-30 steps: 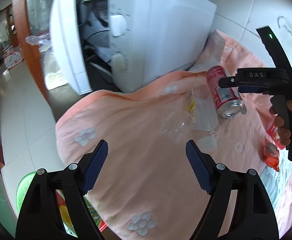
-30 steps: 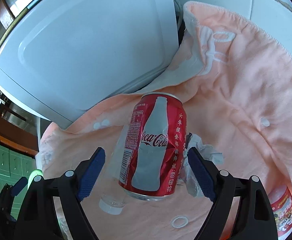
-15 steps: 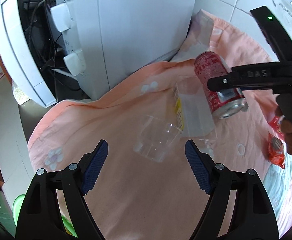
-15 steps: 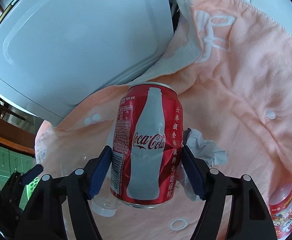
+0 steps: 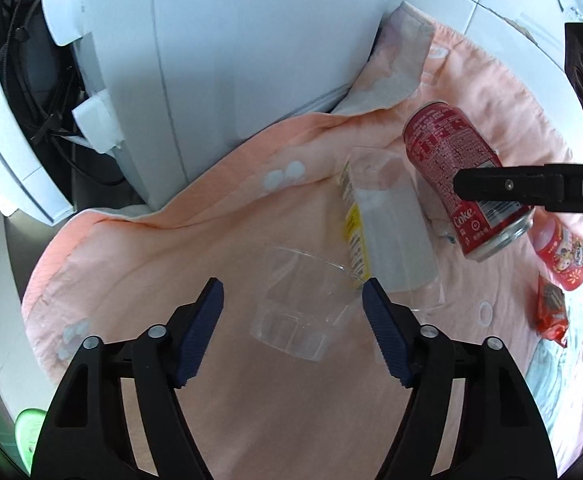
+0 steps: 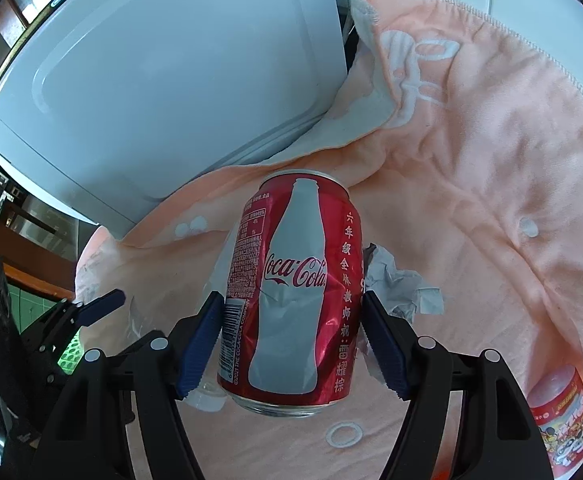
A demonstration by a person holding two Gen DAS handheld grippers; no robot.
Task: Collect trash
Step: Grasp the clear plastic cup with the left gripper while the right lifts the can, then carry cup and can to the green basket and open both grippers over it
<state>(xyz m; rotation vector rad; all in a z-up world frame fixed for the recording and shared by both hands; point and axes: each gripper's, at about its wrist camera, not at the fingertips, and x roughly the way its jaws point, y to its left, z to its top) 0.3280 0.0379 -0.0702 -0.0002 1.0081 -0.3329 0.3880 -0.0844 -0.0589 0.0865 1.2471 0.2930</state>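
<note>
A red Coca-Cola can [image 6: 295, 280] sits between the blue pads of my right gripper [image 6: 293, 332], which is shut on it; both pads press its sides. The left wrist view shows the can [image 5: 447, 148] tilted above the pink cloth [image 5: 171, 264]. A clear plastic cup [image 5: 303, 304] lies on its side on the cloth between the fingers of my left gripper [image 5: 293, 312]. Those jaws are closing, with gaps still showing between the pads and the cup.
A clear packet with a yellow strip [image 5: 387, 232] lies behind the cup. Crumpled paper [image 6: 399, 284], a small red jar [image 6: 563, 412], a red wrapper [image 5: 551, 312] and a white ring [image 6: 345, 436] lie on the cloth. A white appliance [image 5: 251, 60] stands behind; a green basket [image 5: 31, 428] sits low left.
My right gripper has shut on the can, which it straddled open before. My left gripper has moved down over the clear cup and its jaws have narrowed.
</note>
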